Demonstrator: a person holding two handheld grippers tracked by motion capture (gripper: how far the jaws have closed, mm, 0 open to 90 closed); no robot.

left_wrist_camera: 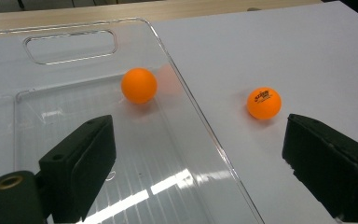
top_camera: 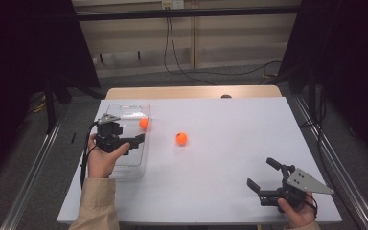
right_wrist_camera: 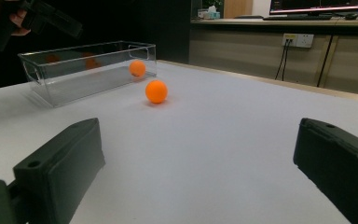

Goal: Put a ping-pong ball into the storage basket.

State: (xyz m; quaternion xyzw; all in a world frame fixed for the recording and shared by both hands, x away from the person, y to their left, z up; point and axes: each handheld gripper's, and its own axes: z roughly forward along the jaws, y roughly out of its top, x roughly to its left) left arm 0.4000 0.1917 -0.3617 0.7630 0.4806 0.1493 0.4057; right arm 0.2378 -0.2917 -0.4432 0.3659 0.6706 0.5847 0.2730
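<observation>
Orange ball (top_camera: 143,123) in clear bin (top_camera: 124,168), another (top_camera: 181,139) outside

Lab or test room — white-topped table (top_camera: 230,158) between dark curtains (top_camera: 24,57), cables (top_camera: 177,57) trailing to a wall socket (right_wrist_camera: 298,40), monitor (right_wrist_camera: 317,5) on a far desk — no household furnishings.

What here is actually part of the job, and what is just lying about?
Part of the job:
- orange ball in the bin
- orange ball on the table
- clear plastic bin
- left gripper, jaws open above the bin
- right gripper, open, resting apart

Just lying about:
- black cables on the floor behind the table
</observation>
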